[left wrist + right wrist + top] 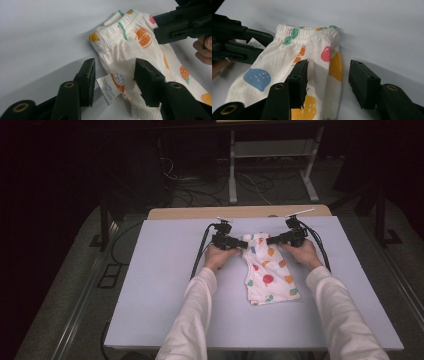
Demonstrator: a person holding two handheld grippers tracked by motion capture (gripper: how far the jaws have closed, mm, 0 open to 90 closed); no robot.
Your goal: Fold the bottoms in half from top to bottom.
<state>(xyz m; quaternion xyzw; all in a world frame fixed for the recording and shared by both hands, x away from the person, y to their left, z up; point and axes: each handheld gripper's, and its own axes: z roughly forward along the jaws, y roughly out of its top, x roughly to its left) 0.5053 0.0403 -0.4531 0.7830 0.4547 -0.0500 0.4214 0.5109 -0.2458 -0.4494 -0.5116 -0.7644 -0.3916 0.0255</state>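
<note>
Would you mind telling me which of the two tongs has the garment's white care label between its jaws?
The left tongs: the care label hangs in their open gap. The right tongs straddle the garment's plain side edge instead.

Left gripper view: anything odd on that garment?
Minor only. A white care label sticks out past the edge of the folded fruit-print garment, between the open jaws of the left hand-held gripper. No tears or stains visible; the right hand-held gripper is open too.
</note>
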